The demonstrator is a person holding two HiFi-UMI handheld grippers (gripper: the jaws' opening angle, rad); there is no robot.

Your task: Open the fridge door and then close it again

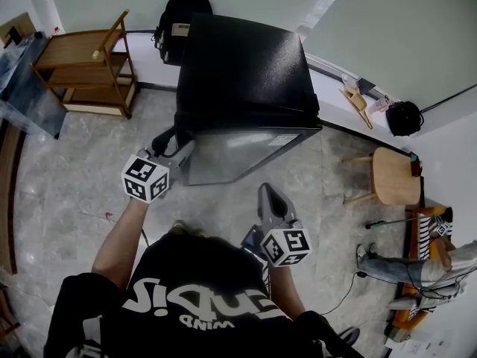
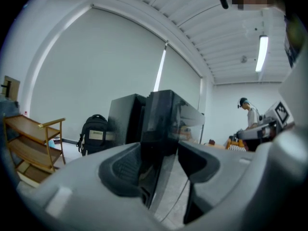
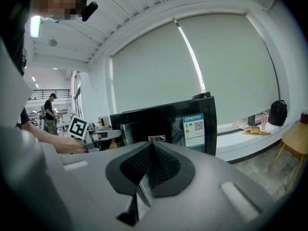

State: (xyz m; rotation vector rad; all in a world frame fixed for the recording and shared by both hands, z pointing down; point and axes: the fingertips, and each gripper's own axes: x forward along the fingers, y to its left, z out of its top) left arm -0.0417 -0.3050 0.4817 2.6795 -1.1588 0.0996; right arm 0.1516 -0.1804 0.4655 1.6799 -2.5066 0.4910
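**A:** Where's the fridge (image 1: 242,73)?

**B:** It stands on the floor (image 1: 67,192), right in front of the person. Its glossy door (image 1: 246,155) faces them.

**A:** Is the door open or closed?

**B:** I can't tell. The left gripper view shows a dark strip between the door's edge and the body, which could be a gap or just the seal.

**A:** What are the left tongs (image 1: 177,144) doing?

**B:** They're released. They sit at the door's left edge, pointing roughly level, with one jaw on each side of it. In their own view the edge runs straight up between the pads (image 2: 122,170). There is dark space between the left pad and the door, so the pads aren't pressing on it.

**A:** And the right tongs (image 1: 270,194)?

**B:** They're clenched with nothing in them. Their own view shows the two ribbed pads (image 3: 166,165) closed against each other. They hang in front of the door, short of it, aimed at the face with the label (image 3: 194,126).

**A:** What else is around?

**B:** A backpack (image 1: 182,13) leans on the wall behind the fridge. A wooden shelf (image 1: 86,69) stands off to its left and a stool (image 1: 395,176) to its right, both well apart from it.
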